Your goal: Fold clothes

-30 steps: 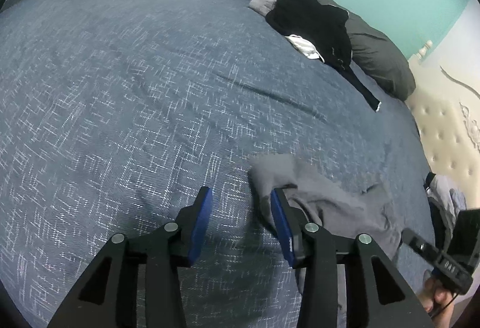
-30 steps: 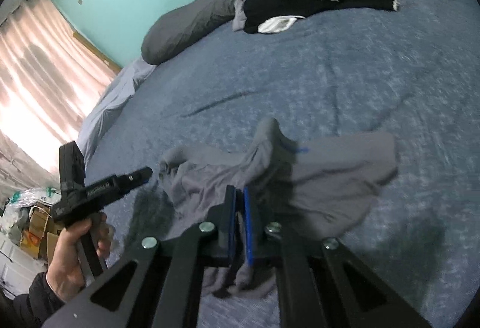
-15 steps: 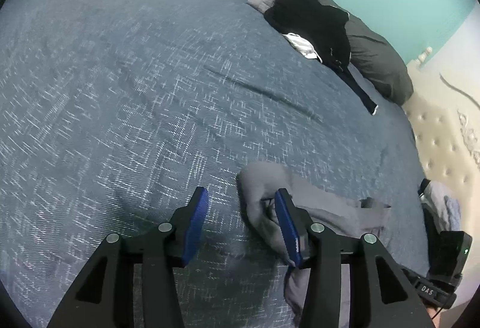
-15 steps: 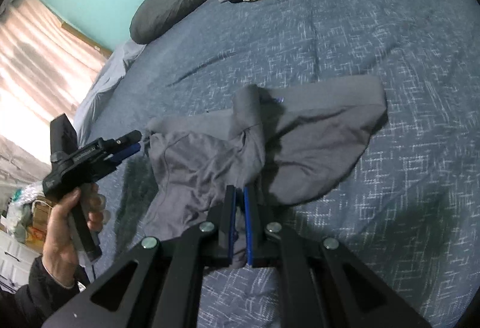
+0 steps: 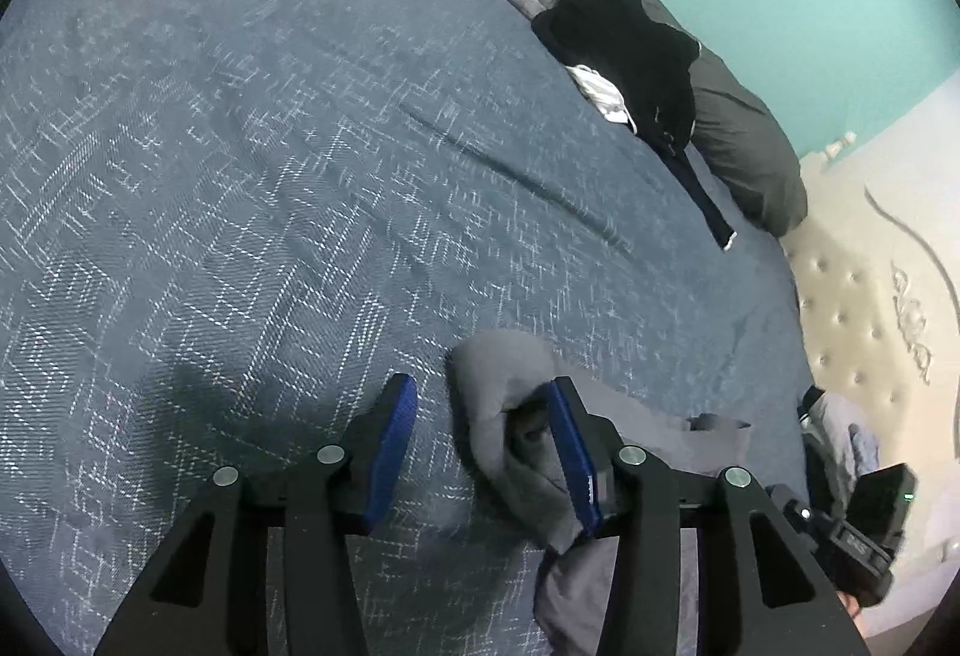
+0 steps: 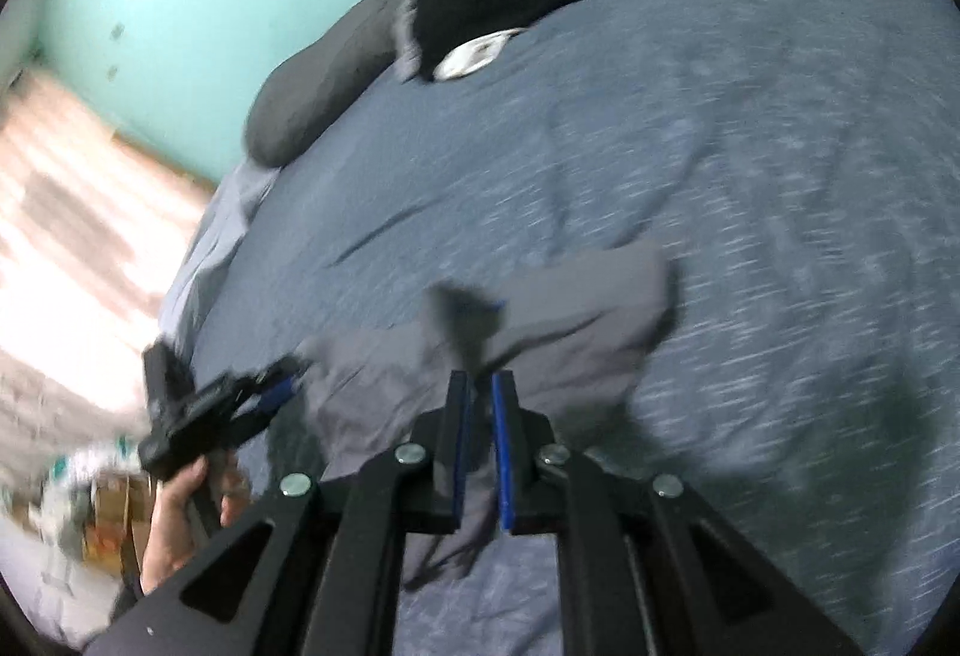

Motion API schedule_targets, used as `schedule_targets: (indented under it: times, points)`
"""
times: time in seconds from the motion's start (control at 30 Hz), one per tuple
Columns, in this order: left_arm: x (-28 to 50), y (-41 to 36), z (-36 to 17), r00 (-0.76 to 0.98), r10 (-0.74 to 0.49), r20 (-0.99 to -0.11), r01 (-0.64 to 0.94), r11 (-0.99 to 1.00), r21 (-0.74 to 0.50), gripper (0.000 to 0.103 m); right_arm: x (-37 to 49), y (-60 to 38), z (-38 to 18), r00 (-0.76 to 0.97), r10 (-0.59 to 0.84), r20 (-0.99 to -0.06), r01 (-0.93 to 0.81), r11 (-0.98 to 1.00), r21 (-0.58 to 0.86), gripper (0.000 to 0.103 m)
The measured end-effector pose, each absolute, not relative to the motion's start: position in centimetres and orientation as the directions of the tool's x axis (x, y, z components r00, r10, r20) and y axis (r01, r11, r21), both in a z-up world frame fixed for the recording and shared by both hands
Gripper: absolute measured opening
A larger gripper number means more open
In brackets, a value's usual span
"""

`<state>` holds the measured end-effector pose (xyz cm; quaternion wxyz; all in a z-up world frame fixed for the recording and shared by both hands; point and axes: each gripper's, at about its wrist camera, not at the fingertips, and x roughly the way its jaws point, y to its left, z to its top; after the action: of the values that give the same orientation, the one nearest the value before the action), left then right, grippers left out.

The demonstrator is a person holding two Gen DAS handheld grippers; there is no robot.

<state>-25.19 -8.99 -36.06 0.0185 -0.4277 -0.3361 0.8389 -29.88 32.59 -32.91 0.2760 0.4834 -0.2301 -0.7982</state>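
A grey garment lies crumpled on the blue patterned bedcover. My left gripper is open low over the bed, and the garment's rolled edge sits between its blue pads, against the right one. My right gripper is shut on a bunched fold of the grey garment, which stretches left toward the left gripper, held by a hand. The right wrist view is motion-blurred. The right gripper's body shows at the lower right of the left wrist view.
A pile of black and white clothes lies at the far side against a long dark grey pillow. A cream tufted headboard stands to the right. A lit curtain and clutter by the floor are left of the bed.
The garment's rolled edge has come in between the left gripper's open fingers. The right gripper, still shut on the cloth, has swung, and its view is now blurred.
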Motion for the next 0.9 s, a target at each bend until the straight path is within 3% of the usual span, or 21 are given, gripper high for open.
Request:
schedule_targets:
  times: [0.07,0.17,0.23,0.4,0.53,0.57,0.6,0.67,0.9]
  points:
    - [-25.3,-9.3,-36.2,-0.636,0.322,-0.701,0.262,-0.765,-0.589,0.049,-30.9,34.3,-33.6,-0.401,-0.659,-0.637,0.147,-0.732,0.665,0.014]
    - [-25.4,-9.4,-36.2,-0.637,0.324,-0.699,0.26,-0.764,-0.591,0.049,-32.3,35.5,-34.4,-0.421,-0.636,-0.647,0.08,-0.737,0.672,0.037]
    - [-25.6,-9.3,-36.3,-0.635,0.329,-0.699,0.254,-0.766,-0.591,0.047,-32.9,36.0,-34.9,-0.431,-0.619,-0.656,0.052,-0.743,0.667,0.038]
    - [-26.1,-9.0,-36.5,-0.622,0.338,-0.707,0.24,-0.776,-0.583,0.024,-34.2,35.9,-35.6,-0.439,-0.58,-0.686,0.03,-0.773,0.634,0.038]
    - [-26.5,-8.7,-36.5,-0.62,0.336,-0.709,0.227,-0.788,-0.572,0.012,-35.0,35.2,-36.0,-0.445,-0.579,-0.684,0.07,-0.784,0.617,0.038]
    - [-26.6,-8.7,-36.4,-0.621,0.337,-0.708,0.222,-0.79,-0.571,0.009,-35.0,34.9,-35.9,-0.455,-0.57,-0.684,0.088,-0.793,0.602,0.036]
    - [-26.6,-8.6,-36.3,-0.623,0.337,-0.706,0.218,-0.792,-0.571,0.006,-34.9,34.6,-35.9,-0.465,-0.561,-0.685,0.105,-0.803,0.587,0.023]
    - [-26.7,-8.5,-36.0,-0.629,0.335,-0.701,0.209,-0.796,-0.568,0.004,-34.8,34.2,-36.0,-0.465,-0.564,-0.683,0.12,-0.804,0.582,0.01]
    - [-26.2,-7.9,-33.2,-0.677,0.317,-0.664,0.143,-0.829,-0.541,0.003,-34.3,34.0,-34.2,-0.504,-0.592,-0.629,0.176,-0.783,0.597,0.004]
